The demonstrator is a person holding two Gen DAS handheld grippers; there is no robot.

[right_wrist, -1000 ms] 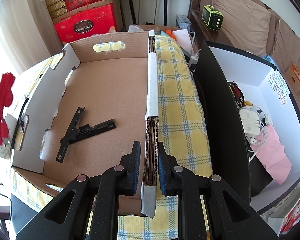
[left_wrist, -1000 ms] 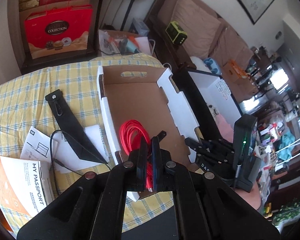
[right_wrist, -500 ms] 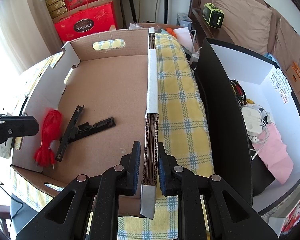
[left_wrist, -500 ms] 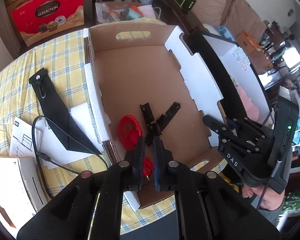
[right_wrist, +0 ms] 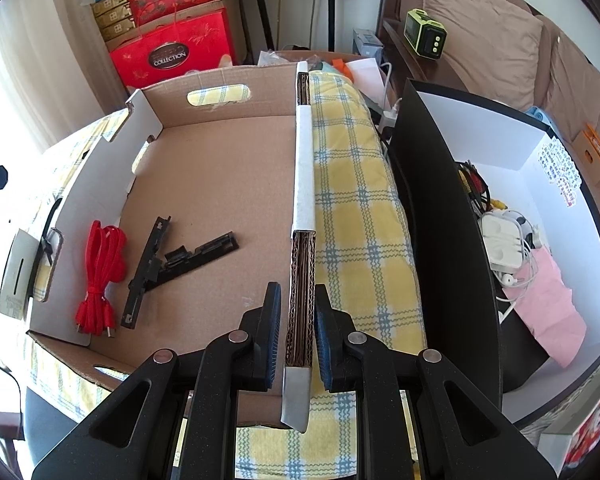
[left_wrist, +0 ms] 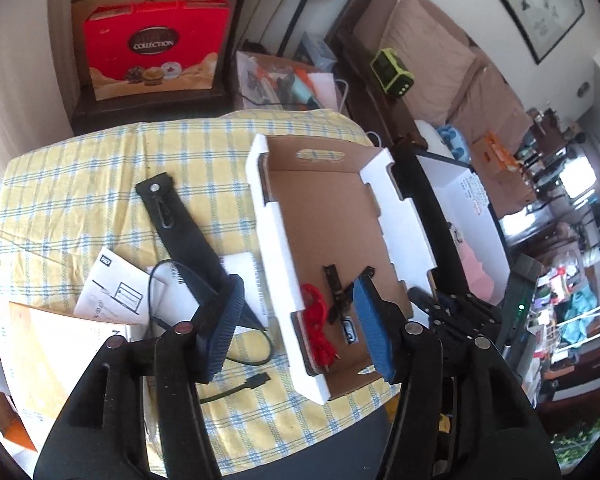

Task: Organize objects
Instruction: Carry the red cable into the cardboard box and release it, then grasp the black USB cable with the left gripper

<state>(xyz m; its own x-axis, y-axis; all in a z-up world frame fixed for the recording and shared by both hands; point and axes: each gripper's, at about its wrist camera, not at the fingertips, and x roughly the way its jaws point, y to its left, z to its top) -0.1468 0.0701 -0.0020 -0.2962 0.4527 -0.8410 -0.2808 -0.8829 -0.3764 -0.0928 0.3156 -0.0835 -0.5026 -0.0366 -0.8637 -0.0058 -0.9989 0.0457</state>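
though its near end blurs, red cable (left_wrist: 318, 320) lies boxed — right gripper (right_wrist: 296, 334) grips wall.

We see the red cable (right_wrist: 100, 276) coiled into a long bundle, lying flat on the floor of the open cardboard box (right_wrist: 228, 168), near the box's left wall, with its plugs toward the near edge. Just beside it, to the right, lie two black brackets (right_wrist: 172, 260), crossed in a V and touching each other. The box stands on the desk (left_wrist: 100, 184), which wears a yellow checked cloth, with its white-faced walls upright.
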